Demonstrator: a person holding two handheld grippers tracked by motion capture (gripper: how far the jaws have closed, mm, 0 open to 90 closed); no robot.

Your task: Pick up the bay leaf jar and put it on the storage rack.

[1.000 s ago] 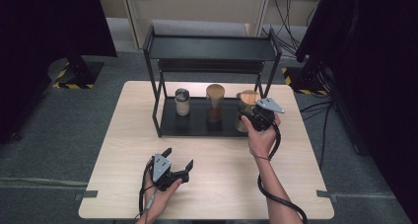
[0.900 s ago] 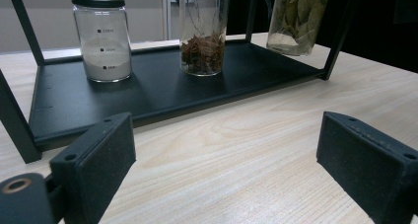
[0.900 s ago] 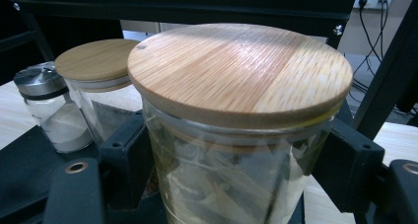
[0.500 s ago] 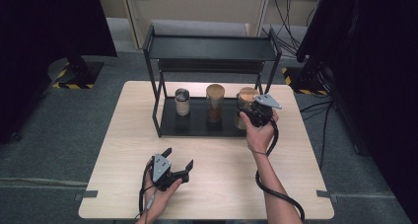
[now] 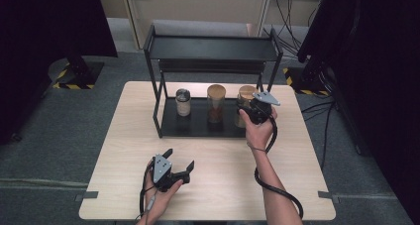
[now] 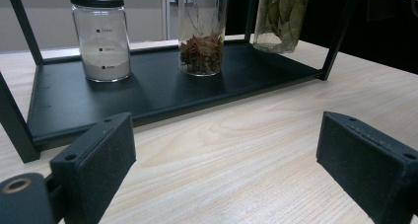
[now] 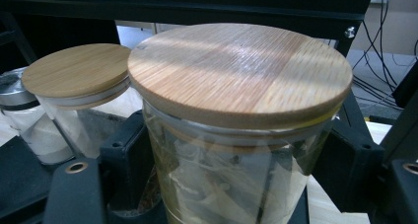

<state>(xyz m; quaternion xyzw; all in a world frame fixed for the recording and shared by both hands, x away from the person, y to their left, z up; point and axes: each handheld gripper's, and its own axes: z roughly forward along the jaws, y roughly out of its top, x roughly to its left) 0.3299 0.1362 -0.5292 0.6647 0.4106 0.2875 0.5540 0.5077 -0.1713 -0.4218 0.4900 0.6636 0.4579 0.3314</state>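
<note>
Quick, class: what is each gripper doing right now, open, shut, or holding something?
Left gripper: open, holding nothing, above the table.
Right gripper: shut on the jar of leaves, on the rack's lower shelf.

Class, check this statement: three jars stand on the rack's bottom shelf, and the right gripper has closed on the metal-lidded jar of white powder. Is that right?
Not quite. The right gripper is closed on the wooden-lidded jar of leaves, as the right gripper view shows; the white-powder jar stands untouched at the shelf's other end. Three jars do stand on the rack's bottom shelf.
</note>
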